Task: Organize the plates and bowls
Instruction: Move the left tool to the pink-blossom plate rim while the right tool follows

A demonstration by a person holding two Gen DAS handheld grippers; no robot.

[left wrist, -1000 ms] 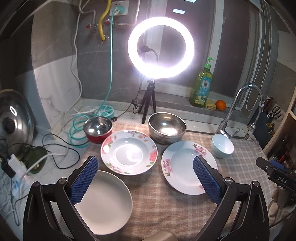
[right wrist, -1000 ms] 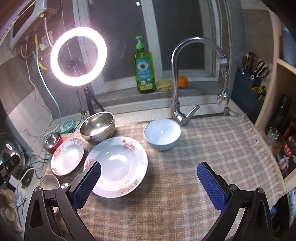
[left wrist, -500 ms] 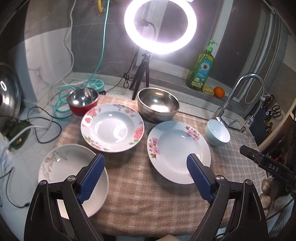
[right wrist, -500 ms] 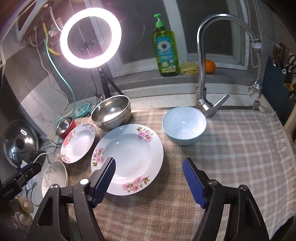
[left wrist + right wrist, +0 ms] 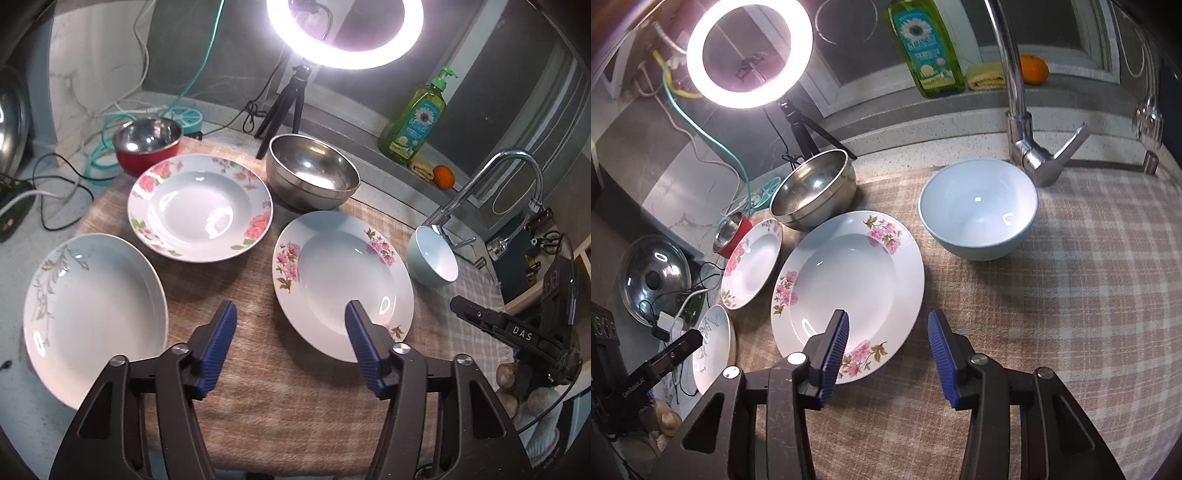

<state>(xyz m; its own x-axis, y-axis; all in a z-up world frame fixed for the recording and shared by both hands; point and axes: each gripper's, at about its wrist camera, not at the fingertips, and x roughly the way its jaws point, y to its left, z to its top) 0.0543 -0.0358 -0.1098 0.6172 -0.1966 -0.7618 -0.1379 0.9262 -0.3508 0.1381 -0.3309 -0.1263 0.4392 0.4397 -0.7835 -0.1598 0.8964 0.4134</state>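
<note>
On the checked cloth lies a pink-flower plate (image 5: 343,280) (image 5: 846,280). To its left are a rose-patterned plate (image 5: 199,210) (image 5: 753,262) and a white plate with a grey leaf (image 5: 92,314) (image 5: 714,343). Behind them stand a steel bowl (image 5: 312,177) (image 5: 816,188), a small red bowl (image 5: 147,144) (image 5: 733,236) and a light blue bowl (image 5: 434,258) (image 5: 977,206). My left gripper (image 5: 290,314) hovers over cloth and the pink-flower plate's left rim, its jaws closing. My right gripper (image 5: 887,325) hovers over that plate's near right rim, jaws closing, pads touching nothing.
A ring light on a tripod (image 5: 291,92) stands behind the bowls. The faucet (image 5: 1015,92) rises beside the blue bowl. A soap bottle (image 5: 931,48) and an orange (image 5: 1032,68) sit on the sill. Cables (image 5: 55,199) and a pot lid (image 5: 653,280) lie at the left.
Both grippers have come down toward the table and tilted downward. Their jaws have narrowed from wide open. The dishes have not moved.
</note>
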